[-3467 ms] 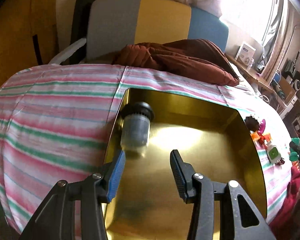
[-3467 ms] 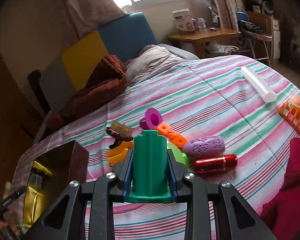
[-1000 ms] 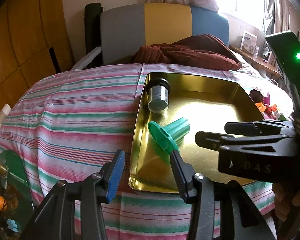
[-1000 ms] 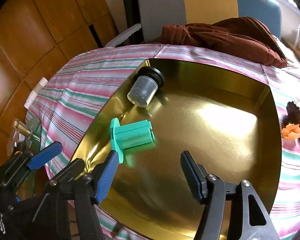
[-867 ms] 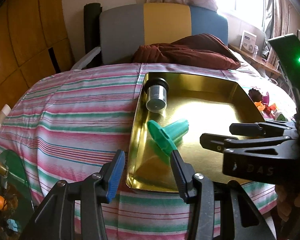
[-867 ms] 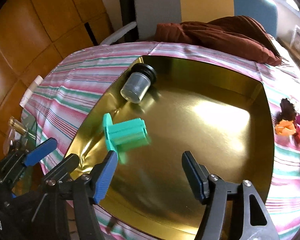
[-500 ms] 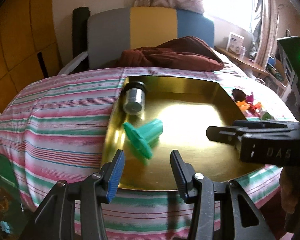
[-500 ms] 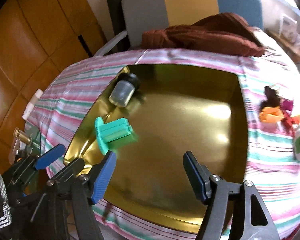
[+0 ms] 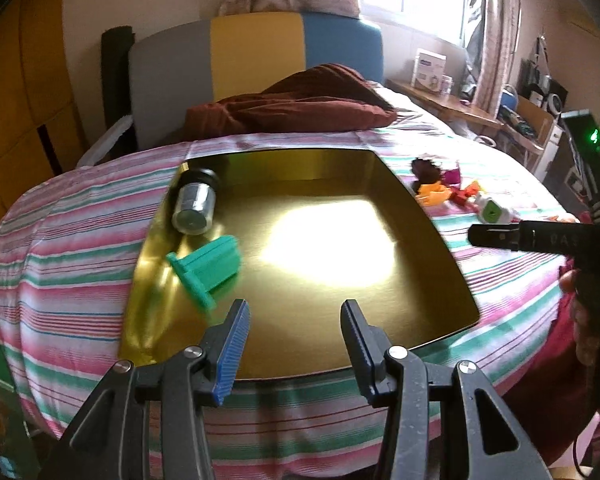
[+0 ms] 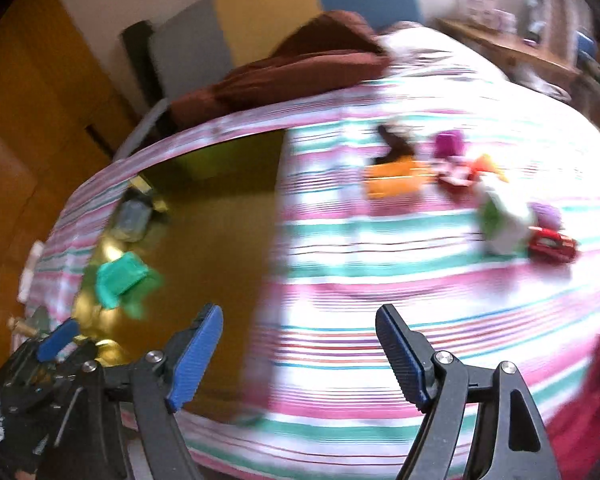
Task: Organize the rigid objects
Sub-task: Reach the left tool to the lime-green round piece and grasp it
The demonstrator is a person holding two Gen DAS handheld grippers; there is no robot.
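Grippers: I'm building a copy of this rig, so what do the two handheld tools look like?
Both the left gripper and right gripper have black plastic frames with triangular cut-outs, silver pivot screws and ribbed blue pads on the fingers. Seen from the left wrist, the right tool's black body carries pale lettering and a green indicator light.

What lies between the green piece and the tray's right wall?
Nothing: in the left wrist view, bare gold floor runs from the green piece to the tray's right wall.
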